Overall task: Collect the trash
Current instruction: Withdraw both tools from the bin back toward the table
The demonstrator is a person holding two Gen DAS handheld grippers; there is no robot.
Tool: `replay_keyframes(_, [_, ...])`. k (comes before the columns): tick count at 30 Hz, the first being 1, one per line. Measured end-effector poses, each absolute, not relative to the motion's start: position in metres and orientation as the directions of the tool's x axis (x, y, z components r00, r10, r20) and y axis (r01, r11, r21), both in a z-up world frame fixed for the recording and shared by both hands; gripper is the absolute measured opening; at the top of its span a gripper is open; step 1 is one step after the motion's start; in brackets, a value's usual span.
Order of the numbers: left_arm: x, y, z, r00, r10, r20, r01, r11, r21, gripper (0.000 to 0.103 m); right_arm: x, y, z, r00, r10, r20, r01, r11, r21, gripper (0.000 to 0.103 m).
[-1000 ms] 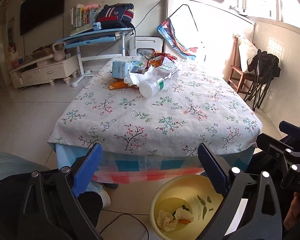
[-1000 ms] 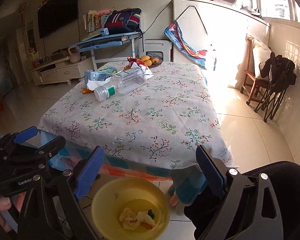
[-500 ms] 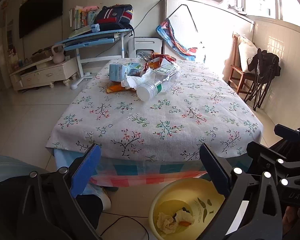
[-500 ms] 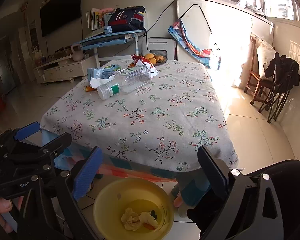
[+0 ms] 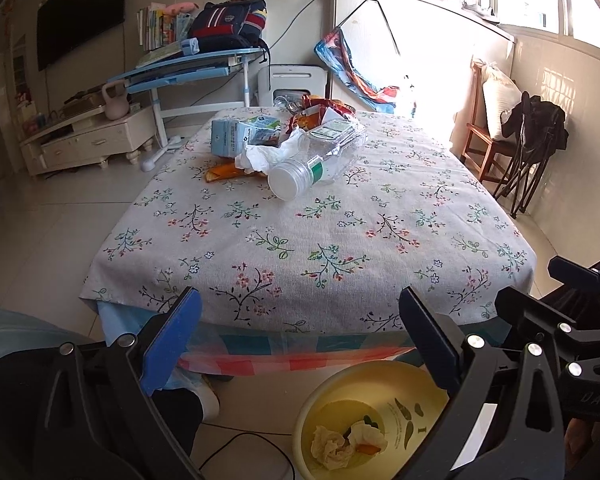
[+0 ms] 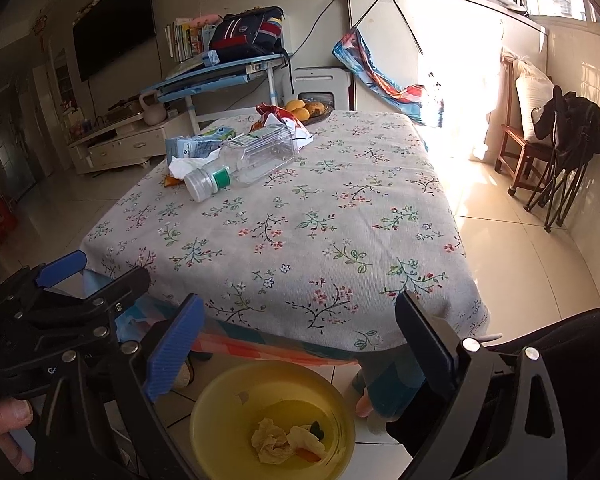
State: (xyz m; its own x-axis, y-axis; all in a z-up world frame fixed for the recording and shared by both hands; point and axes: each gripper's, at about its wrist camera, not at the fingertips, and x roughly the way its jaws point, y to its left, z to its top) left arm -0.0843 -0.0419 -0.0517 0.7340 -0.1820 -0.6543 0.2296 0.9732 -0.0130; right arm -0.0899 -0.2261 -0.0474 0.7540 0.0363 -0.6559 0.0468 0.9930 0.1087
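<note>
Since a second ago both my grippers have risen a little and eased toward the tabletop point(image 5: 340, 240): more of the flowered cloth shows, and the trash pile sits lower in each view. Nothing in the pile has moved. My left gripper point(image 5: 300, 344) has its jaws spread wide and empty, and so does my right gripper point(image 6: 300, 340). Both hover off the near edge, well apart from the trash.

The clear plastic bottle point(image 5: 316, 160) lies on its side at the far half, cap toward me, touching a crumpled white tissue point(image 5: 264, 156). Just behind it are a blue carton point(image 5: 232, 138) and a red snack wrapper point(image 5: 320, 110), partly hidden by the bottle. An orange scrap point(image 5: 224, 171) peeps from under the tissue; I cannot tell what it is.

Below my jaws the yellow bin point(image 6: 220, 400) on the floor holds crumpled tissues, its rim cut off by my own fingers.
</note>
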Motion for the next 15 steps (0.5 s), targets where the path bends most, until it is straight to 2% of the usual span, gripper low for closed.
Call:
replay_keyframes(6, [-0.080,-0.037,-0.053,0.729,-0.174,-0.662,0.208,0.978,-0.028,0.096,-0.087,-0.227,-0.048,0.751,0.059,-0.658,0.042,0.990,0.136,0.093])
replay_keyframes(15, [-0.065,-0.001,-0.055,0.716,-0.156,-0.681,0.085,0.987,-0.137,0.096,-0.077,-0.230,-0.053,0.726,0.096,-0.681,0.038,0.983,0.178,0.094])
